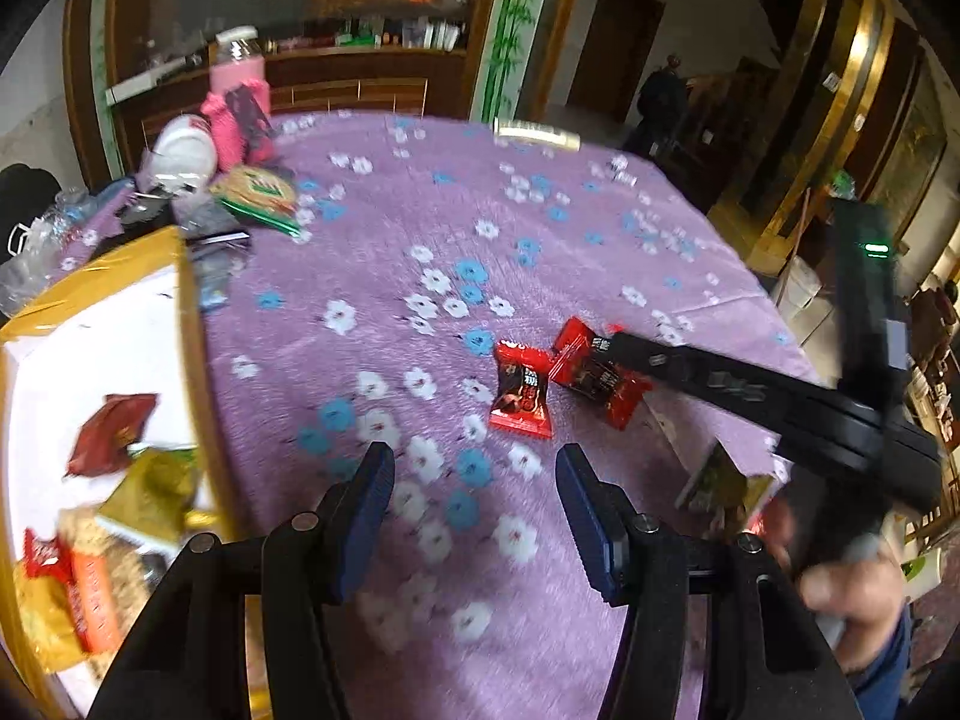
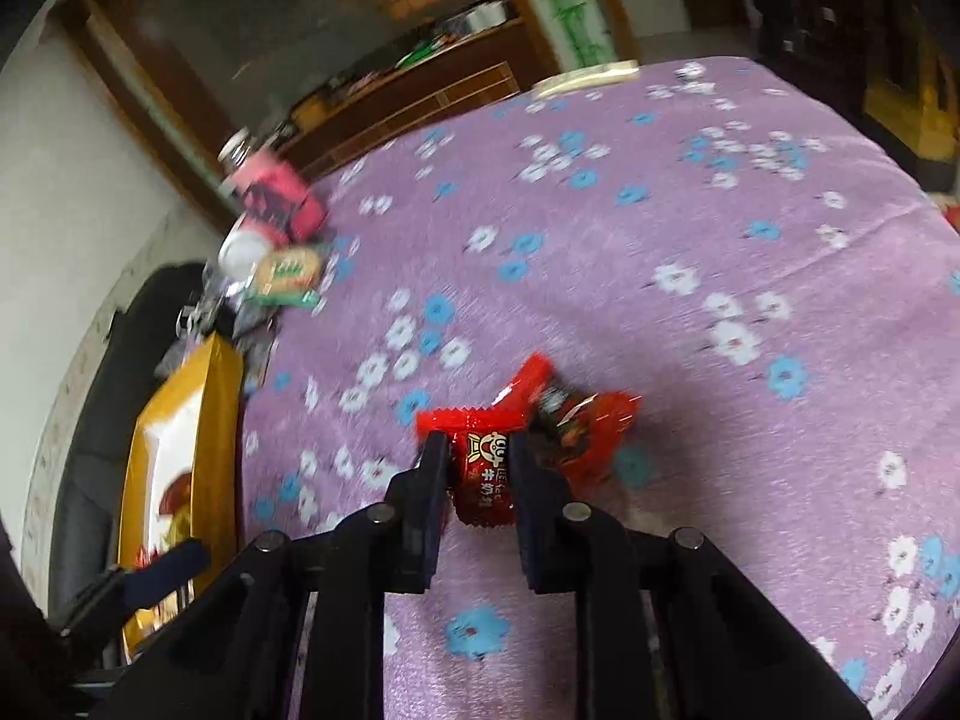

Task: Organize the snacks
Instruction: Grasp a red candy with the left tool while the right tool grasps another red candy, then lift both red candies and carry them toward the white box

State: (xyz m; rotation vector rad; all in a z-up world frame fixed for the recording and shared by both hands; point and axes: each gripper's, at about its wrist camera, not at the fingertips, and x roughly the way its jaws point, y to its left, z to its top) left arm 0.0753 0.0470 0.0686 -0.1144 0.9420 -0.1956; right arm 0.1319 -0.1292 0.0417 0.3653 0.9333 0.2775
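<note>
Two red candy wrappers lie on the purple flowered tablecloth (image 1: 420,210). In the right wrist view my right gripper (image 2: 480,450) is shut on the near red candy (image 2: 483,480), with the second red candy (image 2: 570,420) just behind it to the right. In the left wrist view my left gripper (image 1: 474,462) is open and empty above the cloth, short of the two candies (image 1: 522,390) (image 1: 594,378). The right gripper (image 1: 618,342) reaches in from the right there. A yellow-rimmed box (image 1: 186,324) at the left holds several snack packets.
At the table's far left stand a pink-sleeved bottle (image 1: 240,90), a white jar (image 1: 183,147) and a green-edged snack pack (image 1: 258,195). A small packet (image 1: 720,480) lies near the right edge. A gold box (image 1: 537,133) sits at the far edge.
</note>
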